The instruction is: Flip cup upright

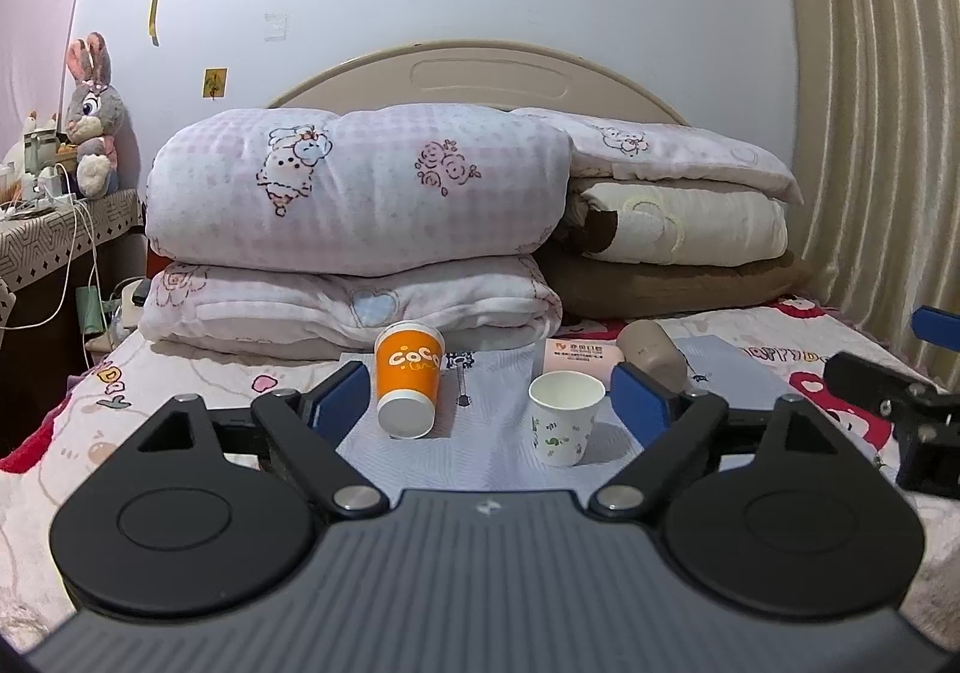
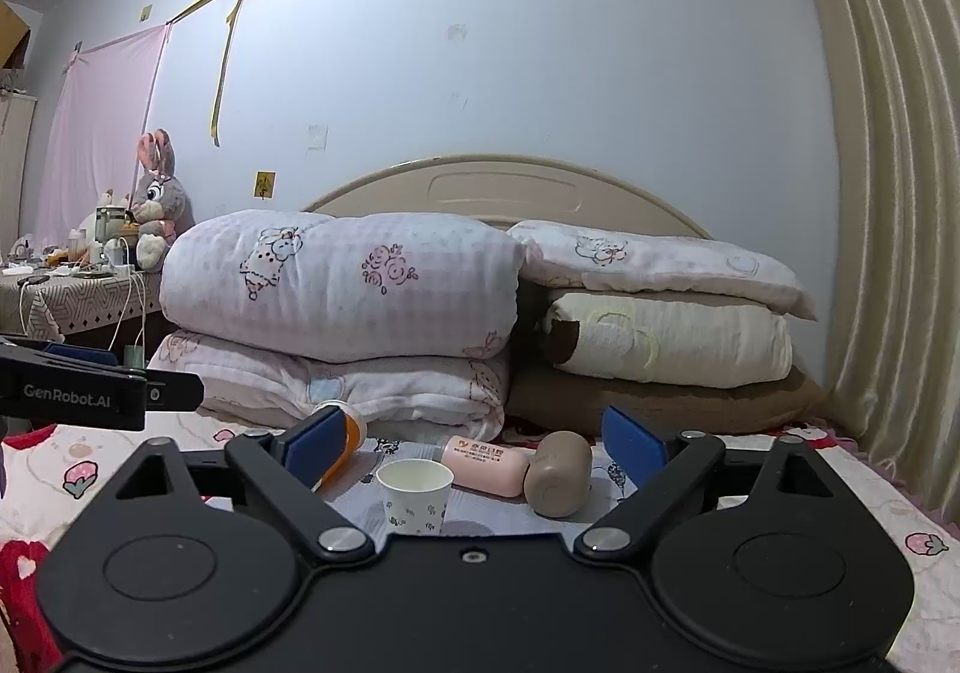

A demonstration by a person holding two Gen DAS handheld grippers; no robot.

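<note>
The orange cup (image 1: 408, 385) lies tipped, base toward the wide-open, empty left gripper (image 1: 489, 403), nearer than the equally wide right gripper (image 2: 474, 445).

Left gripper (image 1: 489, 403) and right gripper (image 2: 474, 436), jaws wide apart, empty.

Orange cup (image 1: 408, 385), leaf-printed white cup (image 1: 564, 418), taupe tumbler (image 2: 558, 474).
</note>
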